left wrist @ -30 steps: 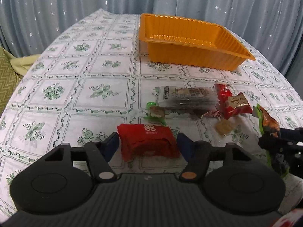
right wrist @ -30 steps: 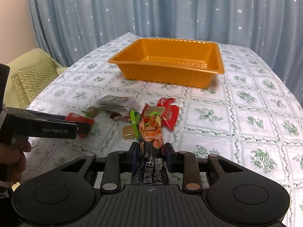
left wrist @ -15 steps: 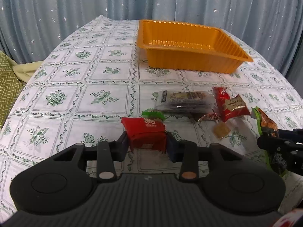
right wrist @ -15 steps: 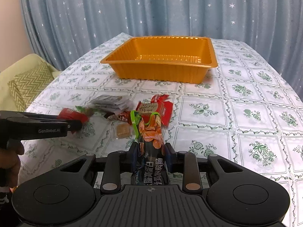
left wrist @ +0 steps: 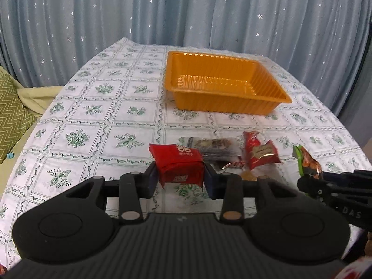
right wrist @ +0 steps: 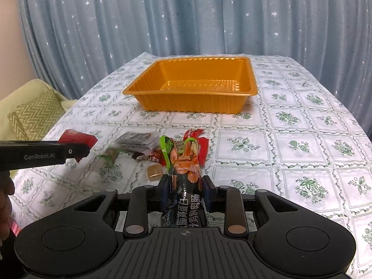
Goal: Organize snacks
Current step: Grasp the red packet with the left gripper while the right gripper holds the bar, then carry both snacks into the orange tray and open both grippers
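While both claws sit low in their own frames, each is clamped on a snack. Left claw (left wrist: 181, 177) has just closed and now grips a red snack packet (left wrist: 177, 162), held clear of the table (left wrist: 93, 125); same packet shows at mid-left of the right wrist view, poking past the black claw arm. Right claw (right wrist: 185, 189) is clenched on a dark sausage stick pack (right wrist: 183, 174) w/ green-orange top, standing upright between the pads. Orange plastic tray (right wrist: 193, 102) sits in upper centre of frame, on the floral tablecloth, well apart from both claws. Between tray and claws lies a loose pile: a clear-wrapped dark bar (right wrist: 134, 140), a red wrapper (right wrist: 197, 139), a small tan candy (right wrist: 153, 171), prob. caramel but too small to tell. Blue starred curtain (right wrist: 186, 16) fills the background.
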Available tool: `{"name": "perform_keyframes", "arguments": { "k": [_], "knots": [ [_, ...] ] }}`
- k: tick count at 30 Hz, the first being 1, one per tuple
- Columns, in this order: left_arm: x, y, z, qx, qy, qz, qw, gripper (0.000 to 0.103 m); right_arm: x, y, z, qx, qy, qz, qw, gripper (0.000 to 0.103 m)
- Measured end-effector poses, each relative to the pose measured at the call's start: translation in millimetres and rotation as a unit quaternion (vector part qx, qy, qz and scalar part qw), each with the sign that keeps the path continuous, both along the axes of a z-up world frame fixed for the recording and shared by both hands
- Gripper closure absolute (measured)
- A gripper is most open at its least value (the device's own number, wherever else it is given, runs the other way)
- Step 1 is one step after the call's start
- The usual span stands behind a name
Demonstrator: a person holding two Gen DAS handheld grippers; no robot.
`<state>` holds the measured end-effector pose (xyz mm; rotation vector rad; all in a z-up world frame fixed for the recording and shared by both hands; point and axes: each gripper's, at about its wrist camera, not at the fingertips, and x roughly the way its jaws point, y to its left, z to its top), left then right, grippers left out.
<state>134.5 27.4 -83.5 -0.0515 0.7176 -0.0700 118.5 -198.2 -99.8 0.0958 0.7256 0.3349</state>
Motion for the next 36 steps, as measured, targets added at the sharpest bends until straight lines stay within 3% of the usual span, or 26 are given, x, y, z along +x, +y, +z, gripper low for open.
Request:
{"name": "perform_keyframes", "arguments": {
  "k": [20, 36],
  "knots": [
    [-9, -23, 30, -0.025, -0.014, -0.038, 0.9989, 0.066, -5, -12, 28, 0.013, 0.002, -0.043, 0.999, 0.073],
    [57, -32, 67, -0.053, -0.035, -0.072, 0.9954, 0.066, 59, -26, 71, 0.040, -0.026, -0.064, 0.997, 0.073]
  ]
}}
